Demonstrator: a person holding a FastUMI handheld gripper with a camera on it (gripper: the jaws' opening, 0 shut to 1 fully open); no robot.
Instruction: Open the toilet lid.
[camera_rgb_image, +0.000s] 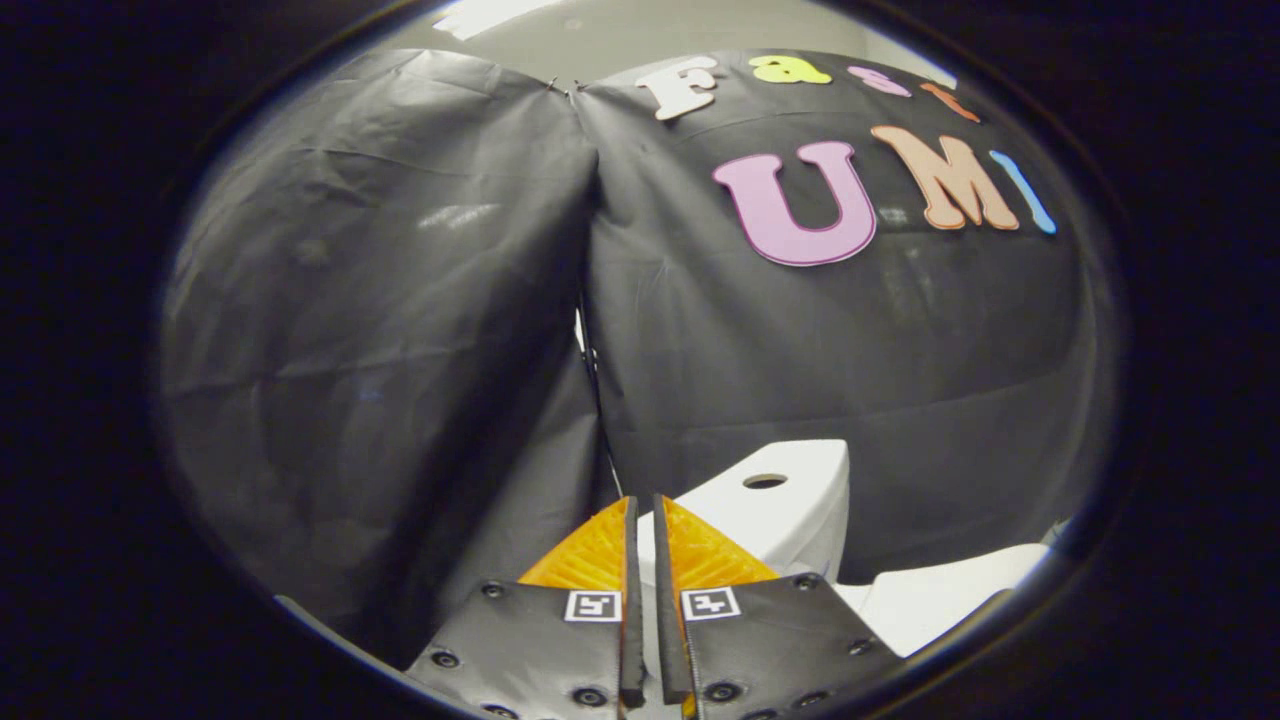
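Orange ribbed fingers (600, 548) of the gripper (643, 520) stand nearly closed, a narrow gap between them, gripping nothing. Beyond them sits a smooth white toilet tank (780, 505) with a round hole; the glossy lid (940, 600) lies lower.

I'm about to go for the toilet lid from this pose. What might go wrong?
1. The gripper has its fingers nearly closed with only a narrow gap and nothing visibly clamped, so it may be too closed to take the lid's edge.
2. It points at the tank, while the lid lies lower and to the side, so a straight push would likely strike the tank.
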